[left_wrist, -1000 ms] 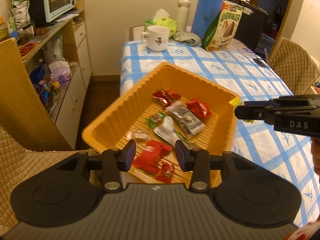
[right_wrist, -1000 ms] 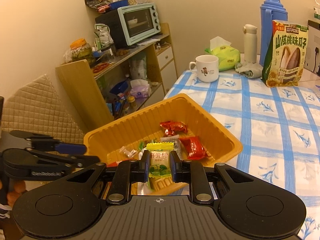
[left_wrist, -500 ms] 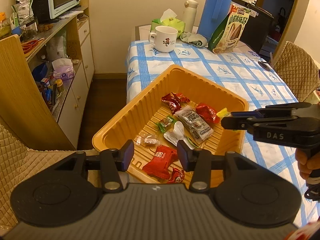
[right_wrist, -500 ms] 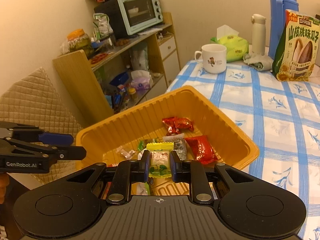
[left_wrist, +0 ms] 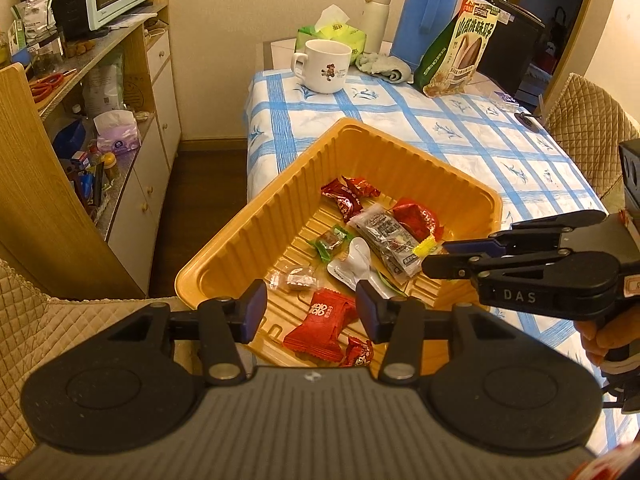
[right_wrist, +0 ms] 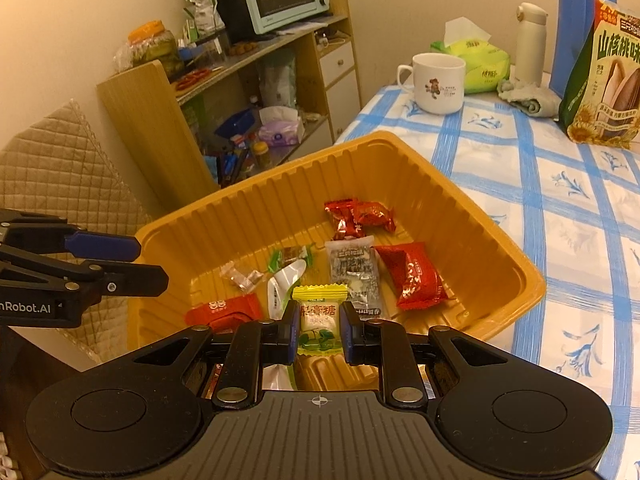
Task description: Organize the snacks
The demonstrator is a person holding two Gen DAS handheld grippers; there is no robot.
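So the right tongs point(right_wrist: 320, 330) are clamped tight on a little yellow-and-green candy point(right_wrist: 319, 320), holding it just above the near end of the orange tray point(right_wrist: 248, 216), which sits at the corner of the blue-checked tabletop point(right_wrist: 560, 216). The left tongs point(left_wrist: 306, 310) have nothing between them, and their jaws have just been opening a bit; they sit partly apart over the tray's near rim, right above a red snack pack point(left_wrist: 322, 324). Inside the tray there's a pile already: a couple of red foil candies point(right_wrist: 356, 216) at the far end, a grey printed packet point(right_wrist: 352, 270), another red pack point(right_wrist: 412, 276), a green-wrapped sweet point(right_wrist: 292, 256) and a clear-wrapped one point(right_wrist: 242, 276). Farther back on the tabletop there's a white mug point(right_wrist: 438, 82) and a sunflower seed bag point(right_wrist: 608, 80).
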